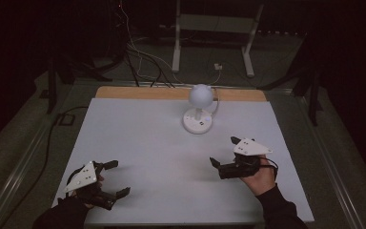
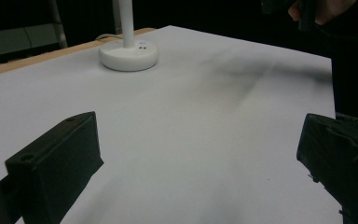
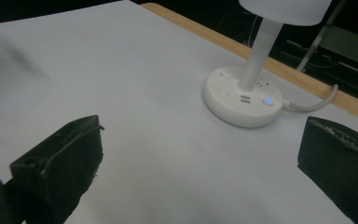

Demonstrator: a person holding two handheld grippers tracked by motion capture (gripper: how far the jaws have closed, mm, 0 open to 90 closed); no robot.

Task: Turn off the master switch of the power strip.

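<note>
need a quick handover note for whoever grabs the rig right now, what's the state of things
Left hand-held gripper: open, holding nothing, near the front left of the white table.
Right hand-held gripper: open, holding nothing, front right, pointing towards the lamp.
Lamp: upright near the back edge, round white base, globe shade, its cable running off the back. A small blue light glows on the base.
Done: nothing has been gripped; both grippers are apart from the lamp.
Left: probably reach for the lamp with the right gripper, which is nearer, perhaps for the controls on its base.

lamp [image 3: 251, 93] | head cut off by top edge | right gripper view
</note>
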